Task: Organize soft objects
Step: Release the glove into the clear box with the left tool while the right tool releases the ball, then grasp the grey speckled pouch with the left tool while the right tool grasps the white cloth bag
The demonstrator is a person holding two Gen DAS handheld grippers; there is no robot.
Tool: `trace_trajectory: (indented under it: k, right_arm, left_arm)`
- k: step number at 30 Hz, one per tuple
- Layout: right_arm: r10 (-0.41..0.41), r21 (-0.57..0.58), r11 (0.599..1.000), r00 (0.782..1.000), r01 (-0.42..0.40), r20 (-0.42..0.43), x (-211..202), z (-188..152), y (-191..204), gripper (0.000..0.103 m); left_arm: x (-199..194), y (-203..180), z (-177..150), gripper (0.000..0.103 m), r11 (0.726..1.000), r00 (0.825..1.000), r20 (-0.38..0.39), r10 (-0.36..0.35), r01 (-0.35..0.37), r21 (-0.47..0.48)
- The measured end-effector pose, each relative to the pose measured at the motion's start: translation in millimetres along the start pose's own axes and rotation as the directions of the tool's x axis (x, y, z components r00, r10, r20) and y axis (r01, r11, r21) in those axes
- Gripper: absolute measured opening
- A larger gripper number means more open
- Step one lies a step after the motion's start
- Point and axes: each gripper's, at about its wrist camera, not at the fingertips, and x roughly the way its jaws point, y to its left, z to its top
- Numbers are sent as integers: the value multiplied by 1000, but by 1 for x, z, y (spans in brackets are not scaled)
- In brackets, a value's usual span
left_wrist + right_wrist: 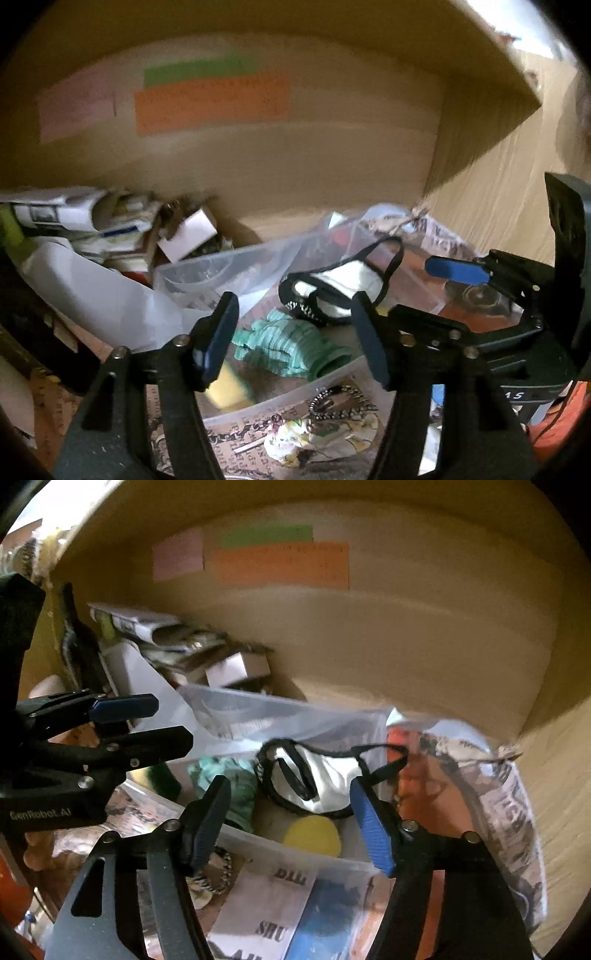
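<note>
A clear plastic bin [266,404] [295,843] holds a white face mask with black straps [343,284] [325,775], a teal knitted cloth [291,347] [236,786] and a yellow sponge [229,387] [312,836]. My left gripper [295,339] is open and empty, just above the teal cloth. My right gripper [291,819] is open and empty, over the bin's near rim in front of the mask; it also shows at the right of the left wrist view [458,269]. A floral cloth [321,439] and a black-and-white cord [340,404] lie outside the bin.
A large cardboard box [295,147] [369,635] with coloured labels stands right behind the bin. Papers and small boxes [110,229] [177,646] pile at the left. Newspaper [509,812] covers the surface under and beside the bin.
</note>
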Motion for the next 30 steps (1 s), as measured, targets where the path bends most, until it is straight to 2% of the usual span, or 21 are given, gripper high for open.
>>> trace_trajectory:
  k: [2,7,14,19,23,30]
  right_arm:
    - [-2,-3,1000,999,2,38,-13,0,2,73]
    - [12,-8,1000,993,-12,115,-46,-4,10,84]
    - [32,13,999,991,-34,132,-69,-27,16,85]
    - [46,58,997,995,-52,93,-71,-52,15,85]
    - [58,101,993,998,-62,40,-68,-73,15,85]
    - [95,180,980,992,-79,-80,-49,-111,17,85]
  left_arm:
    - [-13,1,1,69,1000,1000,30,-2,2,-6]
    - [-46,4,-4,86,1000,996,93,-3,5,-24]
    - [-69,4,-30,97,999,995,101,21,-17,-38]
    - [-72,7,-57,100,998,998,52,31,-28,-60]
    - [-63,11,-80,100,997,999,-31,27,-30,-78]
    - [-41,0,-121,100,997,988,-155,8,-19,-69]
